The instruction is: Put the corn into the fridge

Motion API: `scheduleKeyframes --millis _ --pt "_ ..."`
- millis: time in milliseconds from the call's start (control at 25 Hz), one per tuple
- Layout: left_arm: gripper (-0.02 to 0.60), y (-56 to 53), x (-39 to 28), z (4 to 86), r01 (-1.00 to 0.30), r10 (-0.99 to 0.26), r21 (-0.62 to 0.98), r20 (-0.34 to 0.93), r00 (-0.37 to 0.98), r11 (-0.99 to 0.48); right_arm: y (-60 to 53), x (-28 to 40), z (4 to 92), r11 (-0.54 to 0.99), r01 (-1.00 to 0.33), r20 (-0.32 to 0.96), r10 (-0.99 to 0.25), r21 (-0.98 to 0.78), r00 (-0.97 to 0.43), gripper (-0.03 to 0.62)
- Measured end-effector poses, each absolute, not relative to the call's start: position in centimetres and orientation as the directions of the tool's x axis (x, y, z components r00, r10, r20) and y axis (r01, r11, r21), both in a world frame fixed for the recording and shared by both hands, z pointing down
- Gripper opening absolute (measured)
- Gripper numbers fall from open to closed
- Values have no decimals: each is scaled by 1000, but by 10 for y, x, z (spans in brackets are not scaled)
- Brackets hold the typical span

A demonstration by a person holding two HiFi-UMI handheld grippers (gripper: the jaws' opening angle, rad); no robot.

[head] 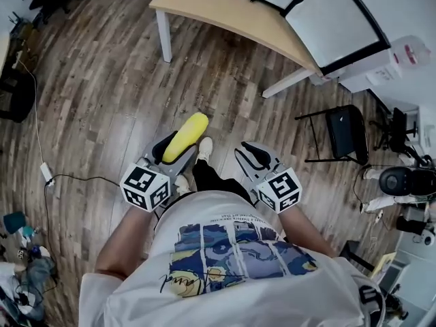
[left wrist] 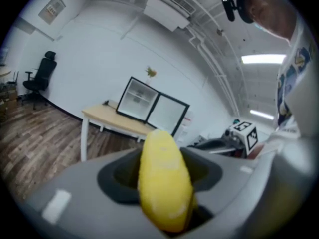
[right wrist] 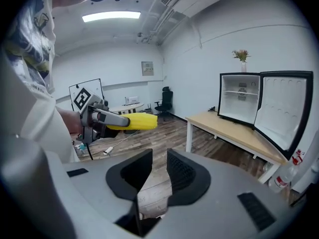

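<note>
My left fingers (left wrist: pixel 115 177) clamped on the corn (left wrist: pixel 164 183), its near end hidden between them, my right fingers (right wrist: pixel 183 176) slightly apart and empty, open fridge (right wrist: pixel 241 97) on the desk (right wrist: pixel 234 131) ahead, cut off at the head view's top.

Smooth yellow corn (head: pixel 186 136), matt plastic left gripper (head: pixel 174 148), wood-grain floor (head: pixel 102 80).

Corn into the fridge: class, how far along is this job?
Done: the corn is picked up and the fridge door stands open. In hand: the left tool grips the corn, away from the fridge on the table. Left: carry it over and set it inside. The right tool is empty.
</note>
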State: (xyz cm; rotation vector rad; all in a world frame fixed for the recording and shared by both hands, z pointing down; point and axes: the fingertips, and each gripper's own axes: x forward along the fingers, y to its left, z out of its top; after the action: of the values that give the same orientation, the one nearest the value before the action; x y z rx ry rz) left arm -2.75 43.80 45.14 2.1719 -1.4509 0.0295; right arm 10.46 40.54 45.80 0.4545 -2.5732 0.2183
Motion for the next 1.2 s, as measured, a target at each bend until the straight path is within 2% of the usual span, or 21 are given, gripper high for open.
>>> scheduleKeyframes --millis 520,880,1200 --pt "245 278 -46 425 -907 -856 325 351 378 -267 241 74 449 934 -346 432 -275 -92 -859 25" --pt "245 196 -48 428 -900 -843 326 359 400 -289 172 70 471 922 -367 457 -276 -124 -846 21" --pt "245 111 -93 443 -863 -810 354 340 477 -360 109 40 474 877 -471 480 -375 -95 -794 21"
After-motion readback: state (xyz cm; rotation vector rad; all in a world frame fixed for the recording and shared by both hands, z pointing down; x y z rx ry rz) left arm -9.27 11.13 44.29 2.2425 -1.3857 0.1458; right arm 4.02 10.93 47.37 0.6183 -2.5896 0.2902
